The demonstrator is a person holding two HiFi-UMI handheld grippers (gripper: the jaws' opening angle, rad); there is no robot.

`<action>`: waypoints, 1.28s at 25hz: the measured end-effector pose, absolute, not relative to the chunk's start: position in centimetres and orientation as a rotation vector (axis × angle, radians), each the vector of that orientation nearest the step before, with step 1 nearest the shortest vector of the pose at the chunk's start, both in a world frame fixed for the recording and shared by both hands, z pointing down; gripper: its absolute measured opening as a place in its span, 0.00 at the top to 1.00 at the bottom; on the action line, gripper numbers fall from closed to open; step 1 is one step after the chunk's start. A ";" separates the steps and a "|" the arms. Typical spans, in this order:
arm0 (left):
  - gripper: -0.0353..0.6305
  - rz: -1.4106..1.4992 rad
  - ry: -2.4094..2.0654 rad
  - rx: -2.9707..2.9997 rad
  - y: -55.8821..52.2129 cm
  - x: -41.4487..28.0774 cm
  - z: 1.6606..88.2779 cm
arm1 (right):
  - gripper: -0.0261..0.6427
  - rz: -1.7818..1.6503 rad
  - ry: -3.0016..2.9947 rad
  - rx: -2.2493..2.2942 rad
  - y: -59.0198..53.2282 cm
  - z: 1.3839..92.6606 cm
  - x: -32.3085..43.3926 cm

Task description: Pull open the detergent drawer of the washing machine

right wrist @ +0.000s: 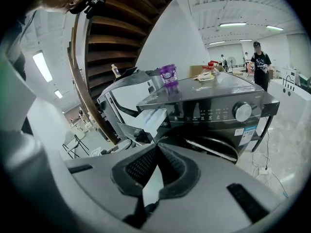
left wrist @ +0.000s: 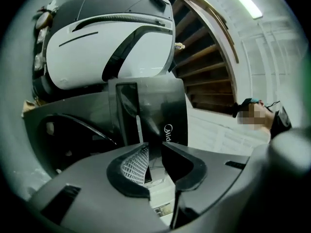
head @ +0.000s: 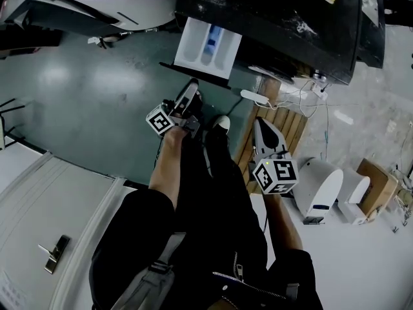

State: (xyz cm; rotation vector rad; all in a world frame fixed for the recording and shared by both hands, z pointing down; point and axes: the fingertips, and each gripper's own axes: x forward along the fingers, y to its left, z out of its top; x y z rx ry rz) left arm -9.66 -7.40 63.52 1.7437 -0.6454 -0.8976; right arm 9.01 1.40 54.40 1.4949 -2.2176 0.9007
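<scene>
Head view cuts off the washing machine (head: 284, 24) at the top edge, and the left gripper (head: 191, 90) tips blur into the dark drawer front. Left gripper view shows its jaws slightly apart, gripping nothing. Count: one detergent drawer (head: 205, 44), pulled out at the machine's left end; two grippers, with the right gripper (head: 261, 125) closed and empty, near right.

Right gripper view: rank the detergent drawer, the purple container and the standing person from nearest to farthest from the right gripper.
1. The detergent drawer, pulled out, just beyond the right gripper.
2. The purple container, up on top of the washing machine.
3. The standing person, far back at the right.
</scene>
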 end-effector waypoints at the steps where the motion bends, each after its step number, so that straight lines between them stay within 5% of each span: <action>1: 0.81 -0.844 -0.690 1.764 -7.2 -9.8 63.3 | 0.95 0.891 -2.225 1.490 1.3 54.1 9.1; 15: 0.91 0.268 -1.263 2.351 -5.7 -7.6 53.8 | 0.95 0.745 -2.328 1.508 -0.7 49.3 11.9; 32: 0.91 0.261 -1.418 2.611 -8.4 -3.8 37.2 | 0.95 0.364 -2.518 1.599 -6.2 36.1 13.5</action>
